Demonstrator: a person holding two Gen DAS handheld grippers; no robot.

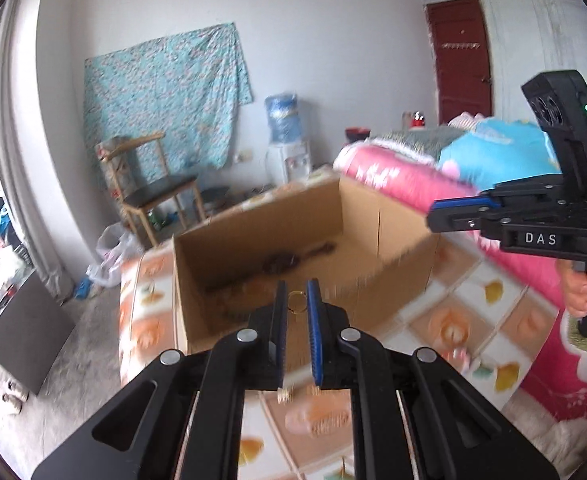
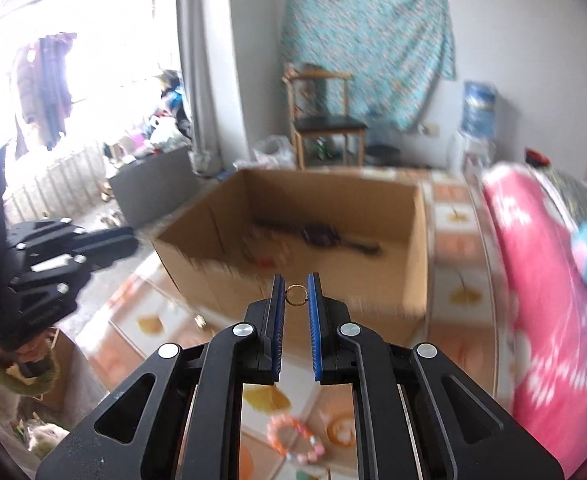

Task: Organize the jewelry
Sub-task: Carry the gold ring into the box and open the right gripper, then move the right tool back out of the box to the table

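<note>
my left gripper (image 1: 297, 300) is clamped on a small gold ring (image 1: 296, 302) at its fingertips, the ring's open face toward the camera. my right gripper (image 2: 296, 293) pinches a second gold ring (image 2: 296, 295) the same way. at 12 o'clock of both sits an open cardboard box (image 2: 373, 280) holding dark beaded strands (image 2: 321, 236), lying lengthwise along its floor.
</note>
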